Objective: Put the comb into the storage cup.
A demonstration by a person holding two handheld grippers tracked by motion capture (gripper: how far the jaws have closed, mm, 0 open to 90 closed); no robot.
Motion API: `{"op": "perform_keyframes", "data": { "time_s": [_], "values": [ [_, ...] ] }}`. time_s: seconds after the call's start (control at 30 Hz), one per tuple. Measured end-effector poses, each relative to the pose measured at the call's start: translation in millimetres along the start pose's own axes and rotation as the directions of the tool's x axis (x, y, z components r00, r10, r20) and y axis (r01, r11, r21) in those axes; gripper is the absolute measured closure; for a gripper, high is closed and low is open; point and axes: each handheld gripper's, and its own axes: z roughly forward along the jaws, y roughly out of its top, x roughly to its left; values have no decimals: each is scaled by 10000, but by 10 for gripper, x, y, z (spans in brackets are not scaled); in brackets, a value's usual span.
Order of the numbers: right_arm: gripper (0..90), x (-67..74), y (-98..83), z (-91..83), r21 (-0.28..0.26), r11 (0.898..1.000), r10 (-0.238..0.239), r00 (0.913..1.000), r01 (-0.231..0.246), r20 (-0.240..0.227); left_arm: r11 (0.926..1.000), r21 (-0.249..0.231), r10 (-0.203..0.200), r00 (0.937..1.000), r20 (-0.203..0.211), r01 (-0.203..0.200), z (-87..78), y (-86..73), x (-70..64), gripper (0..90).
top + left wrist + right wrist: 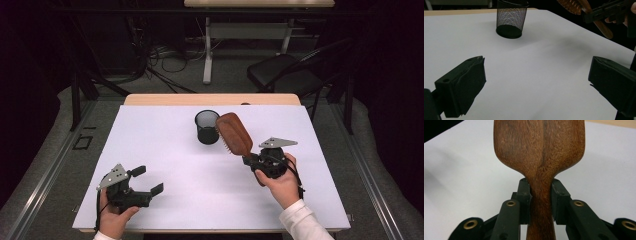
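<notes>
One wooden oval hairbrush [234,133], smooth grained back, round black mesh cup [206,127]

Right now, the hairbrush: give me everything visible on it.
The hairbrush is brown wood with a paddle-shaped head and narrow handle; bristles show along its underside. It is held off the white table, head tilted up beside the mesh cup, not visibly touching it. The right gripper is shut on its handle, whose end sticks out behind.

The high view looks down across the whole table [165,150]. Both gripper views sit low and close; the left one shares the mesh cup [511,21] with it.
</notes>
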Motion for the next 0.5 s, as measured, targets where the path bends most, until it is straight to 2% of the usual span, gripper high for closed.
{"op": "perform_keyframes", "data": {
  "time_s": [0.27, 0.5],
  "values": [
    [721, 77, 55, 7, -570, 9983, -94, 10000, 92, -22, 10000, 24, 16, 10000, -52, -16, 1, 0, -1, 12],
    [721, 135, 128, 16, -827, 9965, -145, 9998, 132, -151, 10000, -9, -28, 10000, -23, 28, -1, -2, -3, 12]
  ]
}}
